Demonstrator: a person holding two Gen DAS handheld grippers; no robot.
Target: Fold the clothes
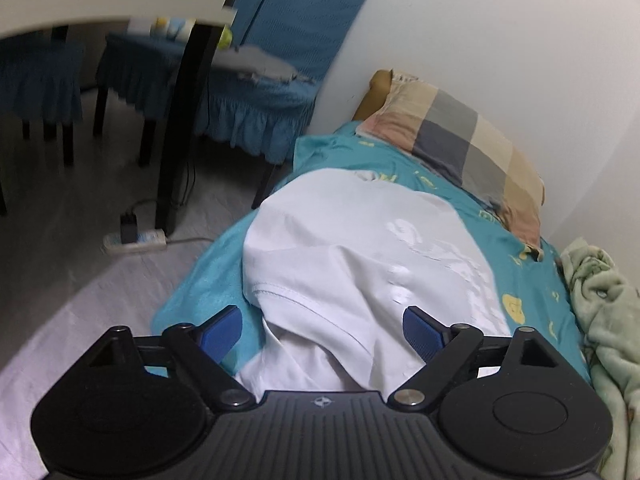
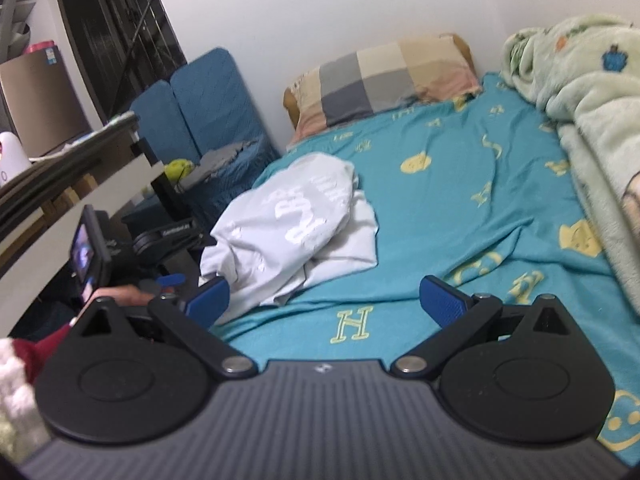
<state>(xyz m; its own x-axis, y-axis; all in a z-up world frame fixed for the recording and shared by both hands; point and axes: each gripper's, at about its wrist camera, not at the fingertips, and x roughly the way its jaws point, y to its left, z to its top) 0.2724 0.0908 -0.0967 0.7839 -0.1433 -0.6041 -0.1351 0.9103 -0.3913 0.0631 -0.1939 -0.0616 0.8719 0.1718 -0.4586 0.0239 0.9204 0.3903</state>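
Note:
A white T-shirt [image 1: 360, 240] with a pale print lies crumpled on the teal bedsheet [image 1: 512, 280]. My left gripper [image 1: 322, 330] is open, its blue pads on either side of the shirt's near hem, which bunches up between them. In the right wrist view the same shirt [image 2: 296, 224] lies heaped at the bed's left edge. My right gripper [image 2: 324, 300] is open and empty above the teal sheet [image 2: 460, 208], just right of the shirt. The left gripper's body [image 2: 132, 248] shows at the left, held by a hand.
A checked pillow [image 1: 460, 140] lies at the head of the bed against the white wall. A pale green blanket [image 2: 580, 100] is piled along the bed's right side. Blue-covered chairs [image 1: 260, 80], a dark table leg and a power strip [image 1: 136, 240] stand on the floor to the left.

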